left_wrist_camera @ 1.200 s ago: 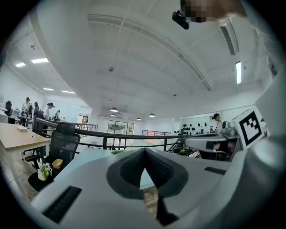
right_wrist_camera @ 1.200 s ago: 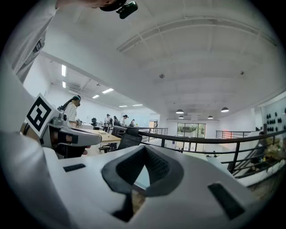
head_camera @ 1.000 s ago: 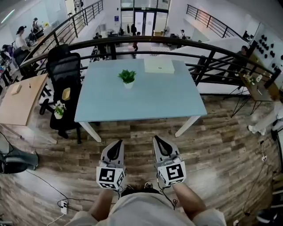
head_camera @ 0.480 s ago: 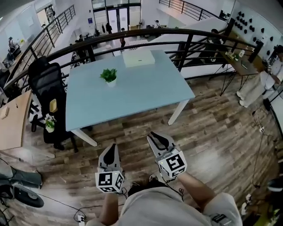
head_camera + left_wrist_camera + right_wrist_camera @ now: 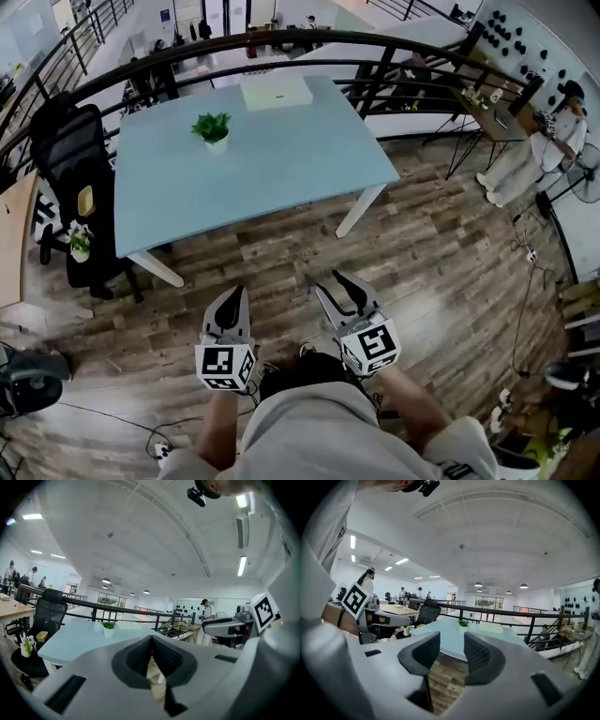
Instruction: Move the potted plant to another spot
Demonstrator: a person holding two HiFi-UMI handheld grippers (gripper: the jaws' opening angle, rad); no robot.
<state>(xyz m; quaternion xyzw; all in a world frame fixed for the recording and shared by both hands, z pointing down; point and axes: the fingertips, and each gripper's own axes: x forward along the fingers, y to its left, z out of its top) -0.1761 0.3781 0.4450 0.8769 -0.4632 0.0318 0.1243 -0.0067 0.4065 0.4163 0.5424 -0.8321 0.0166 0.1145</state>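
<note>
Jaws on the grey plastic left gripper [image 5: 151,640] are pressing together on nothing, while those on the matching right gripper [image 5: 451,643] have just been opening and are standing a little apart, with only brown wood-plank floor [image 5: 422,253] showing between them. Both tools are hanging side by side close to the person's body, pointing roughly level toward the light-blue rectangular table [image 5: 281,169] ahead. The small green potted plant [image 5: 212,129] in its white pot is sitting upright on the far part of that tabletop, ahead and slightly left of both grippers and well apart from them. The task therefore appears to be at its very start, in the approach, with no grasp begun. The next move is likely calling for walking up to the near table edge, reaching across the bare top and widening one pair of jaws enough to take the pot. A flat white box [image 5: 275,91] is lying beyond the plant by the black metal railing [image 5: 370,82], and a black office chair [image 5: 61,141] is standing left of the table. Neither is blocking the straight path, though the table's depth is making for a long reach.
</note>
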